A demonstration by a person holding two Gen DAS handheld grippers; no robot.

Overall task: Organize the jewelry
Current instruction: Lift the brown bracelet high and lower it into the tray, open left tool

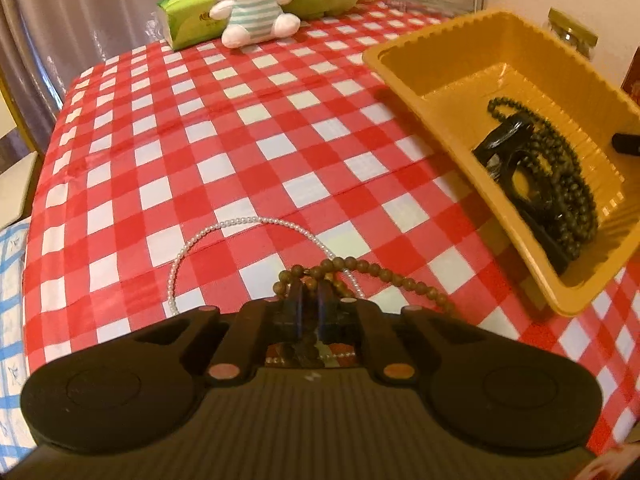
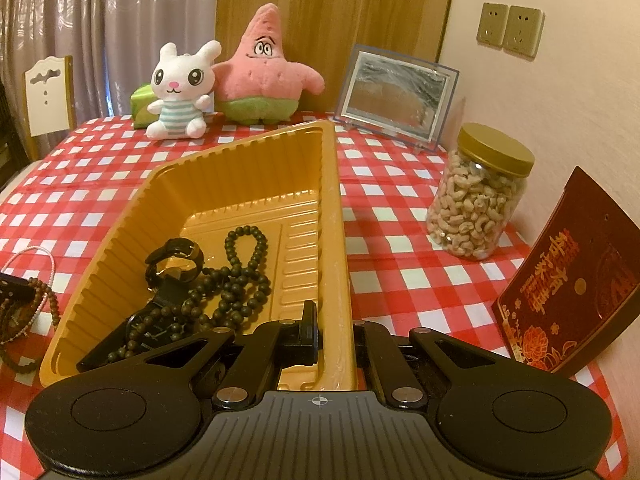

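My left gripper [image 1: 310, 290] points down at the red checked tablecloth and is shut on a brown bead bracelet [image 1: 376, 270]. The bracelet lies across a white pearl necklace [image 1: 240, 222]. To the right stands a yellow plastic tray [image 1: 440, 40] that holds a dark bead necklace [image 1: 560, 184] and a black watch [image 1: 504, 140]. In the right wrist view my right gripper [image 2: 334, 332] is shut on the tray's near right wall [image 2: 332, 200], one finger inside and one outside. The dark beads [image 2: 240, 276] and watch [image 2: 176, 264] lie on its floor. The brown bracelet [image 2: 48, 300] shows at the far left.
A white plush rabbit [image 2: 180, 92], a pink star plush [image 2: 264, 68] and a green tissue pack [image 1: 188, 20] sit at the table's far edge. A picture frame [image 2: 396, 96], a jar of cashews [image 2: 480, 196] and a red box [image 2: 568, 276] stand near the wall on the right.
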